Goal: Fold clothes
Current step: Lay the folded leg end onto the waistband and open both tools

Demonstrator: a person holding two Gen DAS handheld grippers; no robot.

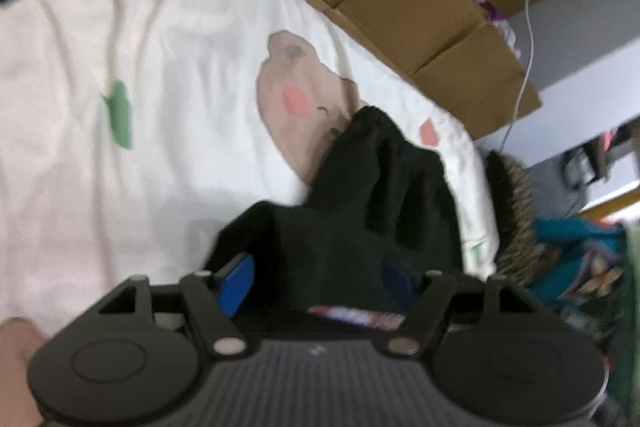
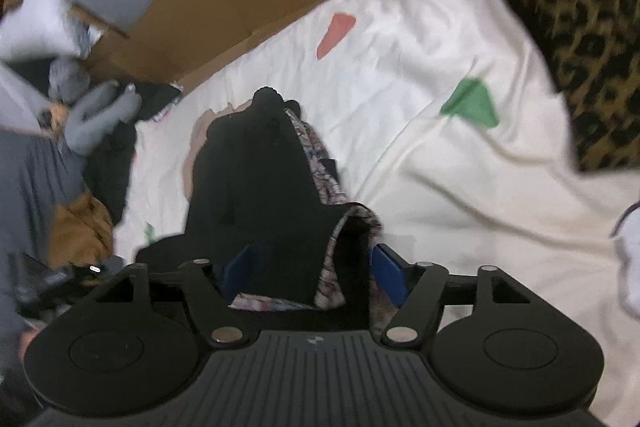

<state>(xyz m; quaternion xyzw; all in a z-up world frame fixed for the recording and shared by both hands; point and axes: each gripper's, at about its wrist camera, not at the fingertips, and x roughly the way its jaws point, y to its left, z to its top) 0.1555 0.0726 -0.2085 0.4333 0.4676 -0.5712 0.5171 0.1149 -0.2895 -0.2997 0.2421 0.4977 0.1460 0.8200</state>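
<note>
We judge the black garment [image 1: 360, 203] soft, light and limp, so it is best taken at an edge or hem, where the patterned lining [image 2: 320, 155] shows. It hangs bunched over the white printed bed sheet [image 1: 160, 107]. The left tool [image 1: 316, 283] and the right tool [image 2: 312, 275] each pinch a fold of it between partly spread blue pads [image 1: 236, 283].

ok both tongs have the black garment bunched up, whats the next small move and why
Probably draw the left tongs and right tongs apart to stretch the black garment flat over the white sheet; it hangs crumpled between the blue fingers, too bunched to fold.
</note>
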